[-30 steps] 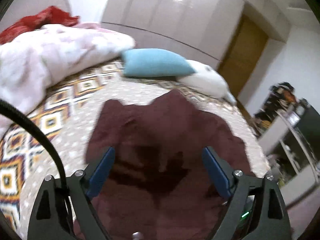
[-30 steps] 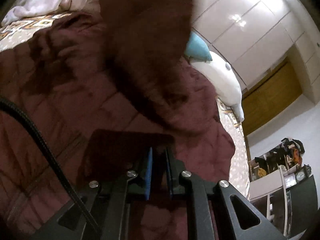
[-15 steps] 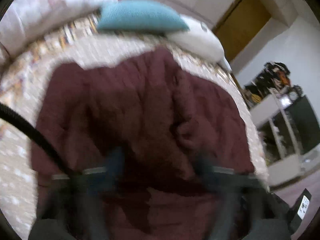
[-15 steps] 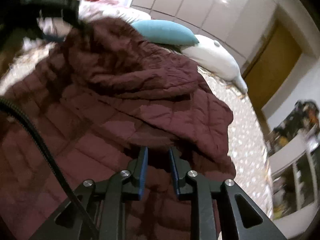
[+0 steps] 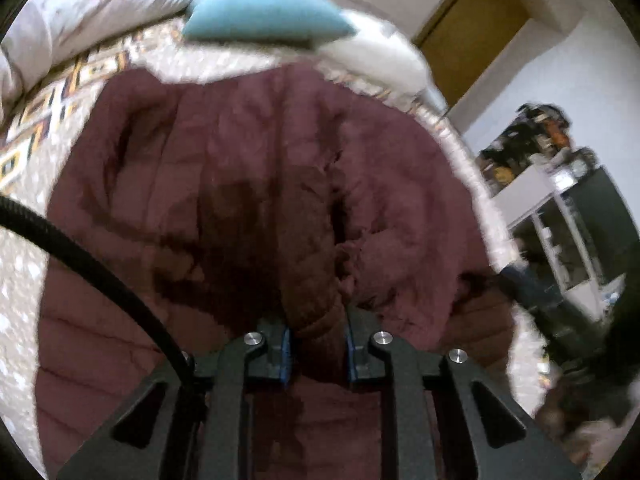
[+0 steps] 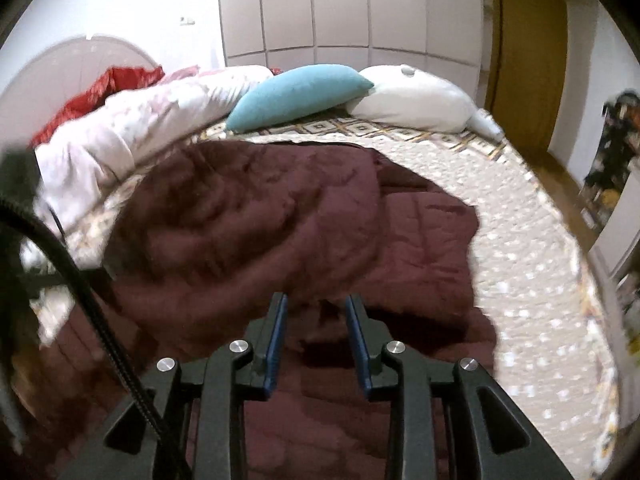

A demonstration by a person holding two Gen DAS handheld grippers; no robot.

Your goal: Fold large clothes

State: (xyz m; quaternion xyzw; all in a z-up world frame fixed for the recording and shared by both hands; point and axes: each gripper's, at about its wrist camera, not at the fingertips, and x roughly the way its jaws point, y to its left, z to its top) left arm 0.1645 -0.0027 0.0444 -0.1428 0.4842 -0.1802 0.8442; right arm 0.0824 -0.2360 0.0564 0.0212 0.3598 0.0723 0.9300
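Gripping a rolled sleeve cuff (image 5: 316, 320) of the jacket (image 5: 224, 184), my left claw (image 5: 316, 354) has its blue pads (image 5: 285, 354) pressed against both sides of the thick maroon fold. That sleeve runs forward from the claw across the middle of the jacket, which lies spread over the bed (image 5: 24, 264) and fills most of the left wrist view. A black cable (image 5: 100, 264) curves in from the left over the fabric.

My right claw (image 6: 316, 344) is parted, its pads (image 6: 276, 344) standing well apart with nothing between them, hovering just above the jacket (image 6: 280, 216). From this side the jacket looks bunched, a puffy layer heaped on the left over a flatter quilted part on the right. A second cable (image 6: 92, 292) crosses the left of this view.

Beyond the jacket, on the patterned bedspread (image 6: 532, 240), a blue pillow (image 6: 300, 96) leans beside a white pillow (image 6: 416, 100). To their left lies a pale quilt (image 6: 132, 128), with a red cloth (image 6: 100, 92) behind it by the headboard (image 6: 76, 56). White wardrobe doors (image 6: 352, 8) and a wooden door (image 6: 528, 48) stand at the far wall.
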